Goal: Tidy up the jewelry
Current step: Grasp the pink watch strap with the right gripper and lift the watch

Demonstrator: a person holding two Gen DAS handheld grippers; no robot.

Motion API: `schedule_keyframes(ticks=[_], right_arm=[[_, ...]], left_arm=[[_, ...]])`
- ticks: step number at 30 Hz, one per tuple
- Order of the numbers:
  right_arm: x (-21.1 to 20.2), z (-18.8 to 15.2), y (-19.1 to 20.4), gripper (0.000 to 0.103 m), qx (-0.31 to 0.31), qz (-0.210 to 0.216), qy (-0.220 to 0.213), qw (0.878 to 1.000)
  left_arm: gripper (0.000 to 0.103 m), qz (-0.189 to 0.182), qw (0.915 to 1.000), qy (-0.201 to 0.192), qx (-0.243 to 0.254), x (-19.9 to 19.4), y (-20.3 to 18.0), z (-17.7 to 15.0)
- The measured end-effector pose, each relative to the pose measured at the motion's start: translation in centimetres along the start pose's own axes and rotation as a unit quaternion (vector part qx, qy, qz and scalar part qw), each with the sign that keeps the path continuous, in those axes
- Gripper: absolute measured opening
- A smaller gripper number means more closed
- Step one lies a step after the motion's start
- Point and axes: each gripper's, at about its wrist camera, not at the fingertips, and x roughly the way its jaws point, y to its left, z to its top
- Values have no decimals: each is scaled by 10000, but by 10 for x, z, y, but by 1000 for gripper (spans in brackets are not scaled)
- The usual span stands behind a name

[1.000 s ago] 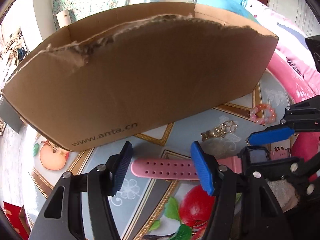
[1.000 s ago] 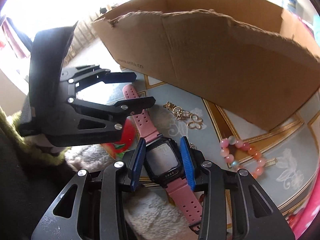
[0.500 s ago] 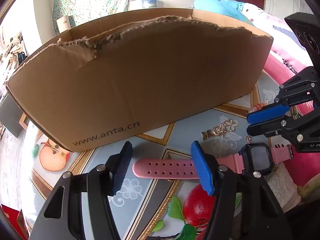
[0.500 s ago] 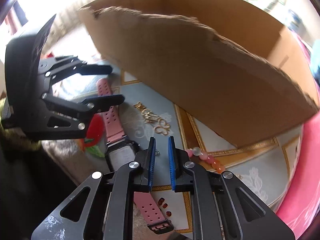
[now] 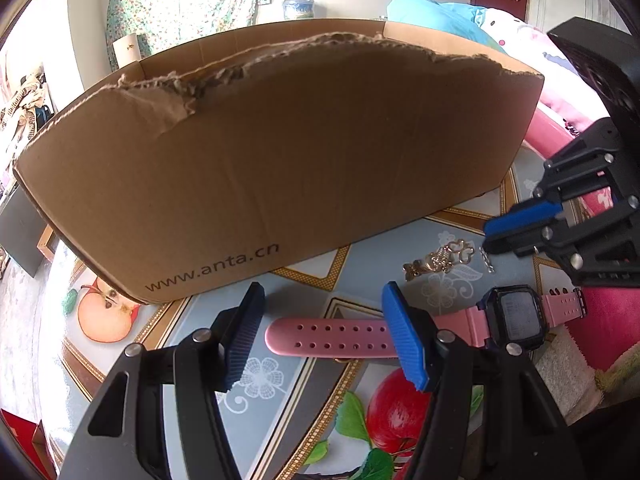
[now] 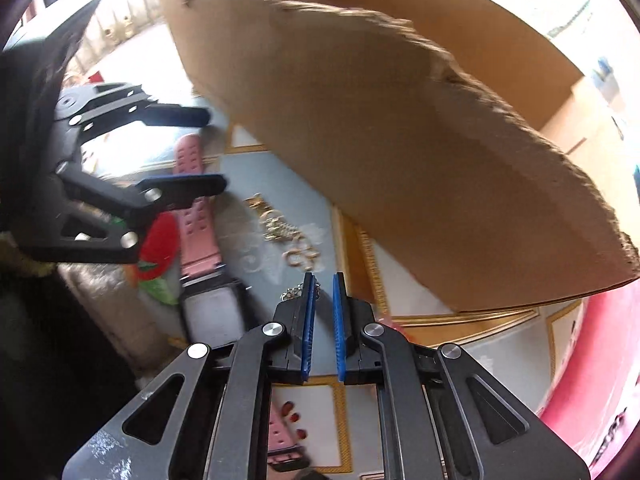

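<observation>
1. Our left gripper is spread wide, straddling the free strap end of the pink watch on the tablecloth.
2. The strap's long axis runs 3-to-9 across the jaws.
3. Our right gripper is nearly closed and, as far as we see, empty; the gold chain lies at 11 o'clock.
4. The cardboard box stands at 12.

watch: pink strap, black case | box: brown | tablecloth: blue, fruit-patterned
</observation>
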Motion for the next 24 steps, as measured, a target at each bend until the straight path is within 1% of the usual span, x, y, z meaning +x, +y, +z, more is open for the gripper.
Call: schedule_keyframes(ticks=[4,6,8,10,12,13,15,18,19,21,24], right_arm=[[6,4,-2,7,145,-262,-27,9995],[4,5,-6,8,356,-189,-99,9991],[-11,3,-16,9,604,75,-305,9977],[-23,-1,-16,19,767,371,-468,9953],[-34,-8,-13,41,930,741,-603,9911],[-37,-11,-9,42,952,932,-613,9892],[-38,-18,2,43,917,1047,-561,9887],[-27,-31,20,43,818,911,-404,9917],[-26,-34,23,43,817,865,-393,9921],[-29,-41,29,43,739,642,-513,9939],[-30,-43,32,43,613,296,-558,9961]], left_arm=[[59,0,10000,1,-3,0,0,0],[59,1,10000,0,8,0,0,0],[59,0,10000,2,8,0,0,-1],[59,2,10000,-4,1,0,0,0],[59,9,10000,-7,-12,0,0,0],[59,12,10000,2,-35,1,0,0],[59,19,10000,16,-57,1,1,2],[59,-33,9999,4,-159,0,5,5],[59,-13,9998,-69,-187,-4,6,6],[59,8,9997,-205,-165,-12,8,6],[59,54,9992,-389,-91,-27,8,5]])
